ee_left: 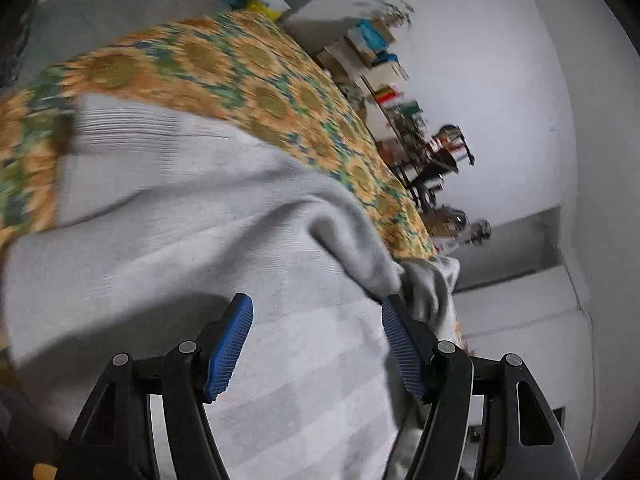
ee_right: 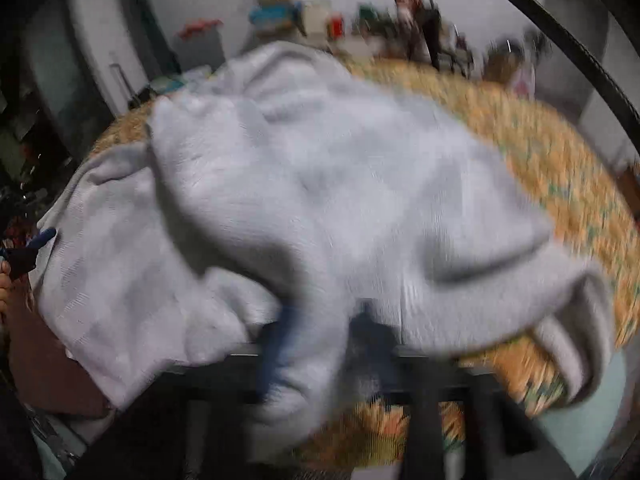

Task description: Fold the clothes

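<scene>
A light grey ribbed garment [ee_left: 192, 216] lies spread and rumpled over a table covered by a sunflower-print cloth [ee_left: 240, 60]. My left gripper [ee_left: 316, 340] hovers over the garment's near part. It is open, with its blue pads [ee_left: 230, 348] wide apart and nothing pinched between them. In the blurred right wrist view the same garment [ee_right: 320, 168] covers most of the sunflower cloth [ee_right: 560, 168]. My right gripper [ee_right: 320, 344] is at the table's near edge, and a thick fold of the garment fills the gap between its fingers. A blue fingertip [ee_right: 45, 237] of the left gripper shows at the far left.
Cluttered shelves and boxes [ee_left: 380, 64] stand along the white wall beyond the table. More clutter [ee_right: 304, 16] lines the far side in the right wrist view. A sleeve [ee_right: 576, 344] hangs over the table's near right edge. A hand [ee_right: 4, 280] shows at the left border.
</scene>
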The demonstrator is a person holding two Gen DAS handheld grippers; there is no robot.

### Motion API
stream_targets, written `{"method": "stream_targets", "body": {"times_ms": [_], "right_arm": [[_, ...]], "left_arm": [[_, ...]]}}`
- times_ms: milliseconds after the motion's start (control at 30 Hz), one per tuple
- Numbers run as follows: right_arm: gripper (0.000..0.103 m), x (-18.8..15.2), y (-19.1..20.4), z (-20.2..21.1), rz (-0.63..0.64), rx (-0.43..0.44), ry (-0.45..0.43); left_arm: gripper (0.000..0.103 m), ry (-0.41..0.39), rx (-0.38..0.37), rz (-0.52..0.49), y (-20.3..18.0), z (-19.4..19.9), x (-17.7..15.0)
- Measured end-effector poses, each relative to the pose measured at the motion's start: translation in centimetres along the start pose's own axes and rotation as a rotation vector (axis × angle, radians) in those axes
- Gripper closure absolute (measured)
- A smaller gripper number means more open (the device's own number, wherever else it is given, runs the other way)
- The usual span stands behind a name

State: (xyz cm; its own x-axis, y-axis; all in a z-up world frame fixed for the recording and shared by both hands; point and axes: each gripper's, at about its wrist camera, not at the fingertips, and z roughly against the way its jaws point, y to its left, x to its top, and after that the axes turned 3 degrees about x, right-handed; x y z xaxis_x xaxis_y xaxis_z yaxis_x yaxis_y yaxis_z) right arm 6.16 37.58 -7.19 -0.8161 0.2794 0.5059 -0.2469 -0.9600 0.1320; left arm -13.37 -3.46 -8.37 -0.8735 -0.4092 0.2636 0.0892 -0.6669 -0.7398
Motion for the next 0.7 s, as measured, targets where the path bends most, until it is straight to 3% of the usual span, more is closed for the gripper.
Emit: {"method": "stream_targets", "body": {"times_ms": [133,267,433,567,600,633,667,700], "right_arm": [[0.027,4.5,-0.2,2.0,-0.055,0.046,-0.136],[0.016,12.0,3.8,1.0,0.045,0.051,-0.195],[0.014,20.2,7.9,-6.5,0.086,0.169,-0.072],[0.015,23.9,11.3,-12.4,0.16,0.124,0.021],[0.018,24.4,11.9,-13.6,0.175,0.113,0.052],[0.049,25.0,12.3,-14.8,0.185,0.107,0.085],[0.08,25.7,12.5,-16.0,0.182,0.115,0.117],[0.082,26.2,12.8,-16.5,0.19,0.103,0.124]], "left_arm": [[0.035,0.048,-0.004,-0.026,-2.8,-1.8,1.2],[0.035,0.093,0.005,0.004,-6.1,-6.3,2.4],[0.035,0.202,0.024,0.052,-8.2,-11.9,2.6],[0.035,0.23,0.047,0.086,-8.8,-14.4,2.7],[0.035,0.226,0.055,0.079,-9.1,-14.5,2.9],[0.043,0.225,0.073,0.061,-9.5,-14.6,3.0],[0.069,0.215,0.101,0.046,-9.9,-14.9,3.2],[0.083,0.2,0.131,0.028,-10.2,-15.0,3.5]]}}
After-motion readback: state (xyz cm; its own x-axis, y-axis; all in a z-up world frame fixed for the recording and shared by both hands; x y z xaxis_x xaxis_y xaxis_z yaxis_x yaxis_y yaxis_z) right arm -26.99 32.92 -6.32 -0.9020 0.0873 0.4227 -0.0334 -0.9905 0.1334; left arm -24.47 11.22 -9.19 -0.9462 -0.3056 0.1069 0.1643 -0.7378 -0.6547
